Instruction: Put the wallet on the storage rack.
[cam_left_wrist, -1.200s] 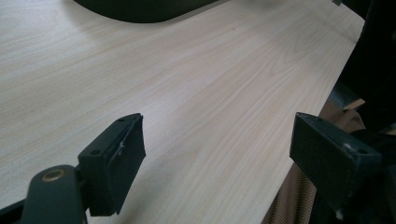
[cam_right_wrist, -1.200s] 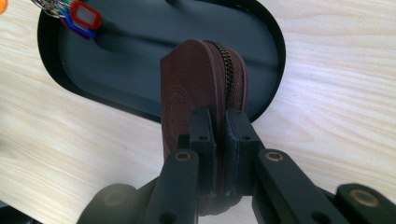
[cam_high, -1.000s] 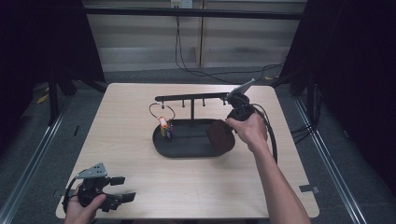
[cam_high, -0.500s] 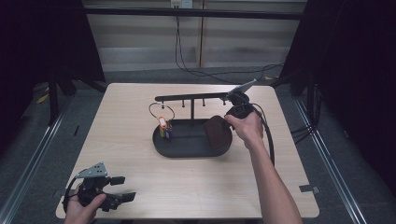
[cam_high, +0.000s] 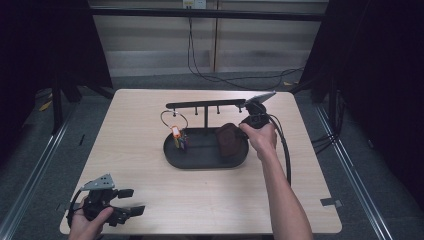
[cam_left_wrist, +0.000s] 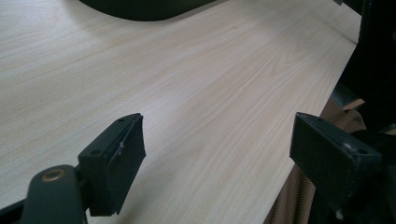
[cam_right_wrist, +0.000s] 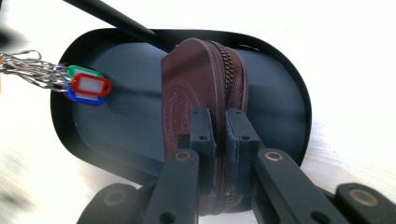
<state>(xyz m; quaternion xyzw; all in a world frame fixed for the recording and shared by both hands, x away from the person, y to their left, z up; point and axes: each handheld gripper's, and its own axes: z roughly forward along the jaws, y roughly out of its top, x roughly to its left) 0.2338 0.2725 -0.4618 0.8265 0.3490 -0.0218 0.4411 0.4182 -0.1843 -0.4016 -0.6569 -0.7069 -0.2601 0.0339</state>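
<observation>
right hand-held gripper (cam_right_wrist: 215, 128) clamped on brown zip pouch (cam_right_wrist: 205, 88), held upright on edge, long axis vertical, over black tray (cam_high: 172, 156)'s right end. left hand-held gripper (cam_left_wrist: 215, 154) wide, empty, well apart.

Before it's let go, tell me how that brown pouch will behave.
The pouch looks like soft leather, likely light with some give. Held on edge by the right gripper over the tray, it will probably tip flat. Its zipper gives the pads grip.
</observation>
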